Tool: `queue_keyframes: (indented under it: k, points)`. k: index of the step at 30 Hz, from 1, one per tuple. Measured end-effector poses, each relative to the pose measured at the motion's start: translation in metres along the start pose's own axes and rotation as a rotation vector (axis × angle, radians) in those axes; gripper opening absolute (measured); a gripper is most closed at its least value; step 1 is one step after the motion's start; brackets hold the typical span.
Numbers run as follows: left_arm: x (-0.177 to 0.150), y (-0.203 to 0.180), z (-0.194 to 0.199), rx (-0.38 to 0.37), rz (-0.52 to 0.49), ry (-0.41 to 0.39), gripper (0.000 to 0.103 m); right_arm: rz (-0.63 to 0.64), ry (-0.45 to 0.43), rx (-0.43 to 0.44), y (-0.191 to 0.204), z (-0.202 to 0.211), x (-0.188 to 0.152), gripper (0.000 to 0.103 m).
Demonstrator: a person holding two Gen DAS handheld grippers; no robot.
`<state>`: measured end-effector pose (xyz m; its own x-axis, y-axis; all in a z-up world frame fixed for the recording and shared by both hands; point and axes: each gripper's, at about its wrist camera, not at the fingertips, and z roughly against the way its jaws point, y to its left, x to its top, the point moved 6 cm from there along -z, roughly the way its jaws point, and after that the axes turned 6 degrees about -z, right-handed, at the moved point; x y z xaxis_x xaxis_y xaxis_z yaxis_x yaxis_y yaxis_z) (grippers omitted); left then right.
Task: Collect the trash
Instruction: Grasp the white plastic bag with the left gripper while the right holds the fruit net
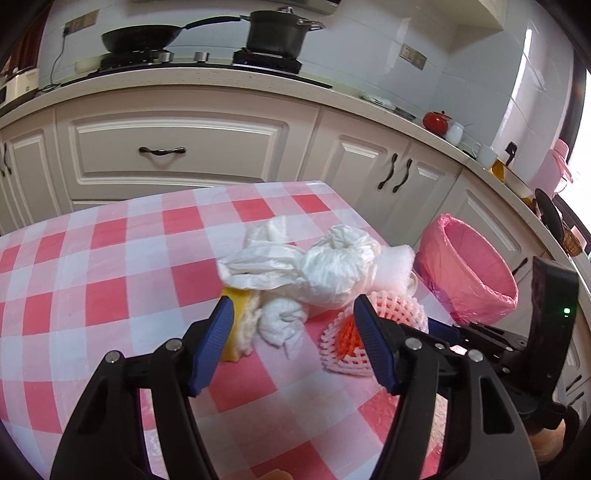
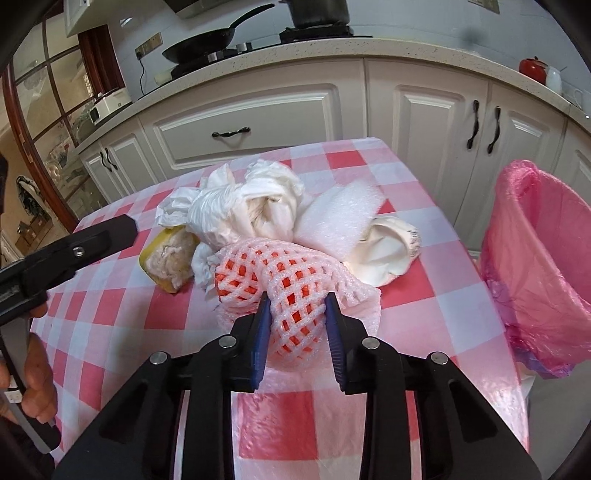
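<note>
Kitchen scene w/ a small bench [image 2: 122,291] covered in a pink-and-white checked cloth, white cabinets behind.

A pile of trash sits near the bench's far right corner: crumpled white plastic bags [image 2: 243,206], a white foam sheet [image 2: 340,221], a crushed white paper cup [image 2: 388,254], a yellow sponge [image 2: 170,258], and a pink foam fruit net [image 2: 280,280] w/ something orange showing through its mesh.

Right gripper [image 2: 297,306]: jaws narrowed onto the near end of the fruit net, blue pads pressing it from both sides. The net's far end touches the bags and sponge.

Left gripper [image 1: 293,317]: jaws wide apart, holding nothing. It hovers just in front of the pile; in the left wrist view the left pad overlaps the sponge [image 1: 240,325] and the right pad overlaps the fruit net [image 1: 369,332], w/ a small twisted tissue wad [image 1: 284,325] between them. Cannot tell if either pad touches.

A bin lined w/ a pink bag [image 2: 543,258] stands on the floor just beside the bench's right edge, mouth open.

On the kitchen counter behind: a black wok [image 1: 142,37], a black pot [image 1: 279,33], and a red teapot [image 1: 436,122] further right.
</note>
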<state>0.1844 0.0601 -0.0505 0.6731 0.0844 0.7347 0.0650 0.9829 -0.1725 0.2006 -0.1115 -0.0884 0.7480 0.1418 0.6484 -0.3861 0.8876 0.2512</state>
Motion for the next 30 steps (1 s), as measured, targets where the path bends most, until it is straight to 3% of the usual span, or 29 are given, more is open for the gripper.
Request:
queue_keyframes:
  k: [10,16,20,24,26,30]
  points:
    - [0.02,-0.032,-0.033,-0.028,-0.062,0.029,0.06,-0.045,-0.046,-0.026,-0.035,0.033,0.004,0.029]
    - [0.023,-0.042,-0.059,0.01,-0.088,0.084,0.059,-0.061,-0.073,-0.036,-0.053,0.049,0.007,0.029]
    - [0.019,-0.042,-0.072,0.034,-0.092,0.119,0.042,-0.065,-0.09,-0.039,-0.06,0.058,0.01,0.029]
    - [0.015,-0.042,-0.078,0.048,-0.099,0.139,0.033,-0.076,-0.105,-0.039,-0.067,0.066,0.011,0.029]
    - [0.013,-0.043,-0.078,0.048,-0.101,0.143,0.021,-0.081,-0.109,-0.039,-0.07,0.069,0.011,0.029]
    - [0.01,-0.048,-0.073,0.033,-0.11,0.143,0.016,-0.085,-0.116,-0.037,-0.072,0.074,0.01,0.029]
